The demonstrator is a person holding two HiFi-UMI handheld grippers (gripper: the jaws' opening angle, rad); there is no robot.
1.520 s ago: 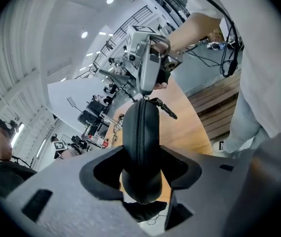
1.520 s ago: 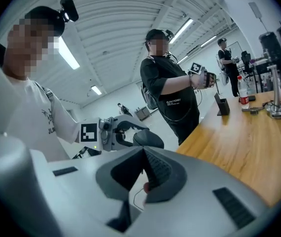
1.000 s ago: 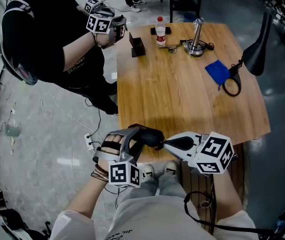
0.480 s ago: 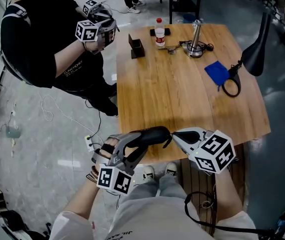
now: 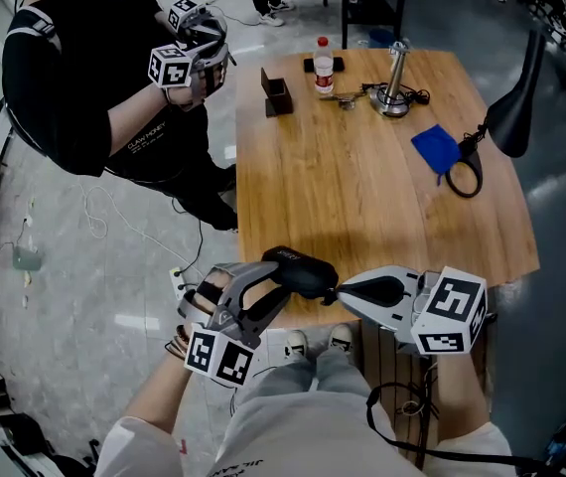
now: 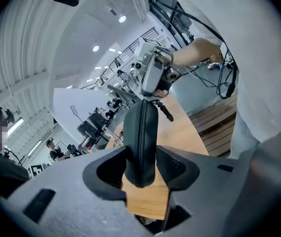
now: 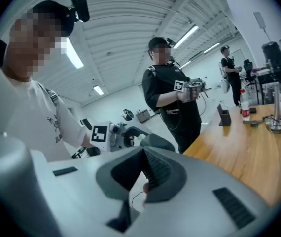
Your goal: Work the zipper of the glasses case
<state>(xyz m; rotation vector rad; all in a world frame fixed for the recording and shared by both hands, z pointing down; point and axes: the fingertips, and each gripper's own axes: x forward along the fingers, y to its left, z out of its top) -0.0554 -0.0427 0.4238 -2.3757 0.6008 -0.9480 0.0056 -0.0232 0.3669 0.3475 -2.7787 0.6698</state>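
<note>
The black glasses case (image 5: pixel 301 270) hangs in the air just off the table's near edge, with its closed zip seam facing me (image 6: pixel 140 142). My left gripper (image 5: pixel 281 290) has the case between its pads (image 6: pixel 172 168), and its jaws are closing on it. My right gripper (image 5: pixel 339 291) comes in from the right with its tips at the case's end. Its jaws look shut (image 7: pixel 144 174). A short black tab (image 6: pixel 165 111) sticks out by those tips, and I cannot tell whether they pinch it.
The wooden table (image 5: pixel 362 187) lies ahead with a bottle (image 5: pixel 324 63), a small black box (image 5: pixel 277 92), a metal stand (image 5: pixel 395 82), a blue cloth (image 5: pixel 435 147) and a black lamp (image 5: pixel 511 117). Another person (image 5: pixel 94 78) stands at its far left corner holding grippers.
My left gripper has turned and settled lower with the case. The right gripper has slid a little right and down, its tips still at the case's end.
</note>
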